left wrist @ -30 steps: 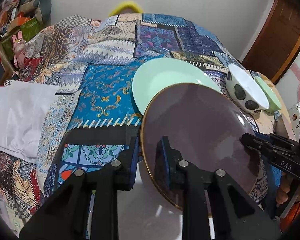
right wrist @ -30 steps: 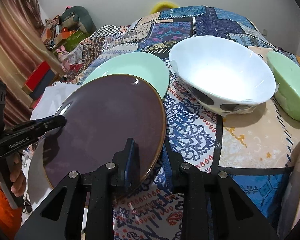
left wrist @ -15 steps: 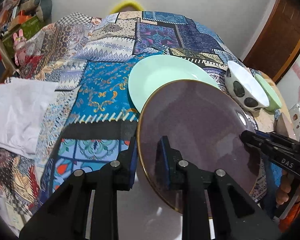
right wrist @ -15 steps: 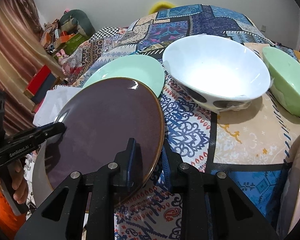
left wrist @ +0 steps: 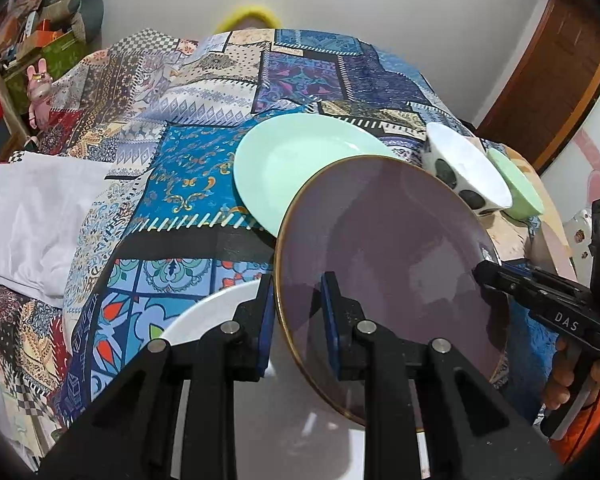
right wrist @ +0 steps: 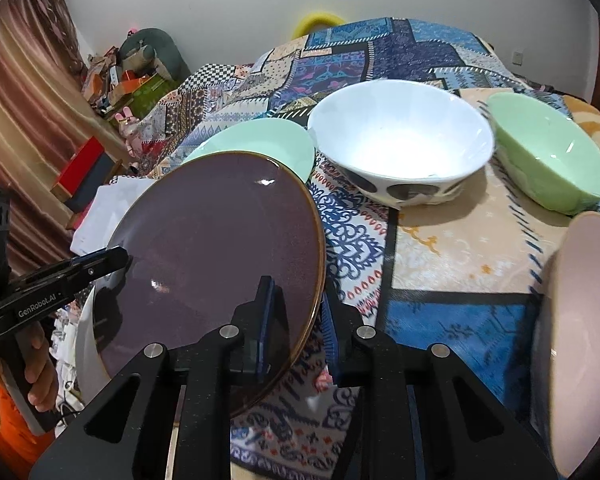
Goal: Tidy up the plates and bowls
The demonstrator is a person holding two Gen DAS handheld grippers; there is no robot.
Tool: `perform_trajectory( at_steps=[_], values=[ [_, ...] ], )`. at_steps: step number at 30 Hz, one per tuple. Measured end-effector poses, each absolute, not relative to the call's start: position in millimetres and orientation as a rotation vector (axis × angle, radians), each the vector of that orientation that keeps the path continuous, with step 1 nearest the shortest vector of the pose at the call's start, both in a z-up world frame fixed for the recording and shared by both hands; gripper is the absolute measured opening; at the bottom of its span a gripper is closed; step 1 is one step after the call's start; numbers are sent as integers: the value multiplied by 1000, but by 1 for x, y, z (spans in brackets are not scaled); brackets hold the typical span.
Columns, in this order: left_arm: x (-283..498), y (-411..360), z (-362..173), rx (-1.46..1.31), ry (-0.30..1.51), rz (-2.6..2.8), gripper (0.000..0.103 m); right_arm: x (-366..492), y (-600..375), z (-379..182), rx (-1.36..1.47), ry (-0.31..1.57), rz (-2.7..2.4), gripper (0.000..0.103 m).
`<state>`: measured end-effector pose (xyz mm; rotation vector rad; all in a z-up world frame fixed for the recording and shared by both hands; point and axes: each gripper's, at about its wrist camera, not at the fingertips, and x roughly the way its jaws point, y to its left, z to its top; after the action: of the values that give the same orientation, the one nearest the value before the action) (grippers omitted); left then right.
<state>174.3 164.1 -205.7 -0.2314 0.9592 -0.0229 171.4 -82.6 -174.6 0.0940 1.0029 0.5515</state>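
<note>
A dark purple plate [left wrist: 384, 248] with a gold rim hangs tilted above the patterned cloth, held from both sides. My left gripper [left wrist: 298, 320] is shut on its near left rim. On the opposite rim my right gripper [right wrist: 296, 320] is shut too; its black body [left wrist: 540, 300] shows at the right of the left wrist view. The same purple plate [right wrist: 216, 256] fills the left of the right wrist view. Behind it lies a mint green plate [left wrist: 300, 160]. A white plate [left wrist: 212, 312] lies under the left gripper.
A white bowl with dark spots [right wrist: 400, 148] and a light green bowl [right wrist: 548, 160] stand at the right on the cloth. A pink bowl [right wrist: 580, 340] is at the right edge. A white folded cloth [left wrist: 32, 216] lies at the left. Boxes and toys crowd the far left corner.
The purple plate has risen off the white plate and moved a little toward the mint plate, with both grippers still on its rim. More of the white plate shows below.
</note>
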Motion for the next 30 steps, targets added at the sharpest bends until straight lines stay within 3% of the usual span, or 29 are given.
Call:
perform_trajectory(
  at_steps=[30],
  values=[
    [98, 83, -161, -221, 935, -86, 22, 114, -152, -151, 130, 959, 495, 20]
  ],
)
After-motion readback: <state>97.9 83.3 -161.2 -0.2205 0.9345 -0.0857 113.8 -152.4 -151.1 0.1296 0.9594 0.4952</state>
